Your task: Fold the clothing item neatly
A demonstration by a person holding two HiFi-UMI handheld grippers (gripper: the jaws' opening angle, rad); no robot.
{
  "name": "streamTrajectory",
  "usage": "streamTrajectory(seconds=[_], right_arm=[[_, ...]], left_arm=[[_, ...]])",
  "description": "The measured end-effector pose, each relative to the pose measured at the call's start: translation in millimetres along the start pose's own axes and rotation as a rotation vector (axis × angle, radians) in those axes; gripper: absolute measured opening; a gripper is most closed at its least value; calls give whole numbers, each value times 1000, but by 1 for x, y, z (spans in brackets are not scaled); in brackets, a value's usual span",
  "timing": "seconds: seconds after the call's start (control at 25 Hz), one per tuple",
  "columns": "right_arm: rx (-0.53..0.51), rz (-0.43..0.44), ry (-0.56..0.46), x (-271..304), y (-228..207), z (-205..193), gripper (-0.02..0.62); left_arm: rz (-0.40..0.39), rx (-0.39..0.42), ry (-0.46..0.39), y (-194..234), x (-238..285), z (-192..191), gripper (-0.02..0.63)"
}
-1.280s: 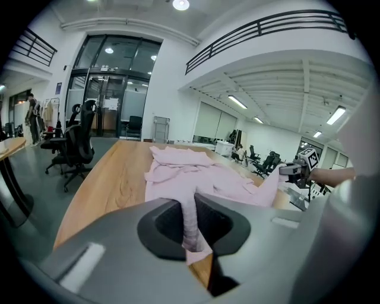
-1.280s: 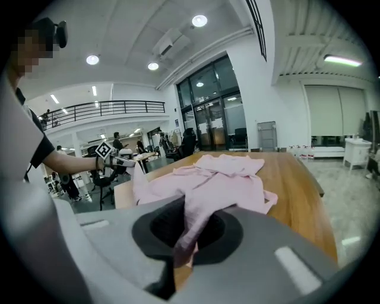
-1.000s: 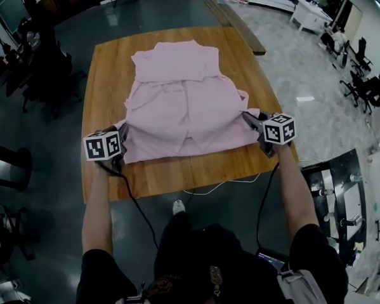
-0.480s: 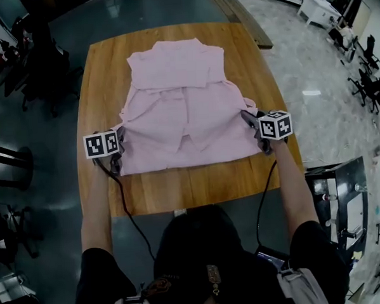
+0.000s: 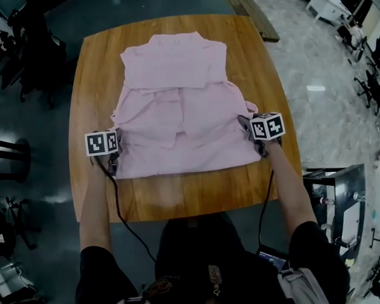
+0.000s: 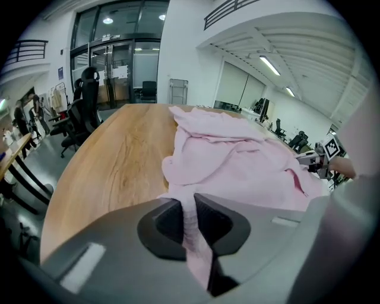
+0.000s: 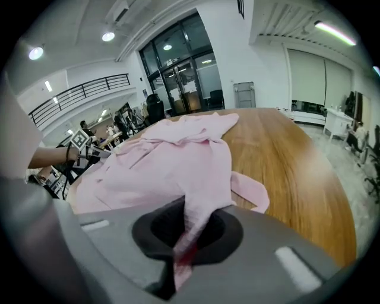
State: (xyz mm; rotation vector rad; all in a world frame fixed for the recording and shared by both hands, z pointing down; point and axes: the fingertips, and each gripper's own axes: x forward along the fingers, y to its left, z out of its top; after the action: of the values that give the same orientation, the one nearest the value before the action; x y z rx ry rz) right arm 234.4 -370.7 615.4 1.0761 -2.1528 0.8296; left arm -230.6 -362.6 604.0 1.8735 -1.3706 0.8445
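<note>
Grey floor is seen all around a brown wooden desk. On the desk a pale pink cloth garment is spread out, partly folded, with its narrow end toward 12 o'clock. The left gripper is squeezed tight on a pinch of the pink cloth at the garment's 8 o'clock corner. The right gripper is squeezed tight on the cloth at the 4 o'clock side, beside a loose pink flap.

- The shirt covers the middle of the table.
- Bare wood runs along the near edge and down both sides.
- The left gripper and right gripper stand at the shirt's near side edges.
</note>
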Motion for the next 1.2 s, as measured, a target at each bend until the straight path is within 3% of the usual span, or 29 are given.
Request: streamTrajectory(seconds=[0.16, 0.28, 0.4, 0.52, 0.68, 0.88, 1.2], right_arm=[[-15, -65, 37, 7, -6, -2, 11], [-4, -80, 28, 8, -8, 0, 37], [14, -77, 18, 4, -6, 2, 146], [34, -59, 7, -8, 1, 2, 212], [94, -65, -32, -41, 1, 0, 215], [145, -159, -114, -87, 9, -9, 215], [103, -238, -106, -106, 56, -52, 215]], left_arm=[[24, 14, -4, 4, 11, -2, 31], [-17, 39, -22, 0, 9, -1, 59], [-79, 4, -55, -1, -3, 3, 177], [-94, -9, -91, 7, -22, 7, 219], [-121, 27, -85, 15, -46, -3, 221], [-173, 71, -95, 9, -71, -24, 221], [-165, 160, -67, -3, -85, -77, 274]])
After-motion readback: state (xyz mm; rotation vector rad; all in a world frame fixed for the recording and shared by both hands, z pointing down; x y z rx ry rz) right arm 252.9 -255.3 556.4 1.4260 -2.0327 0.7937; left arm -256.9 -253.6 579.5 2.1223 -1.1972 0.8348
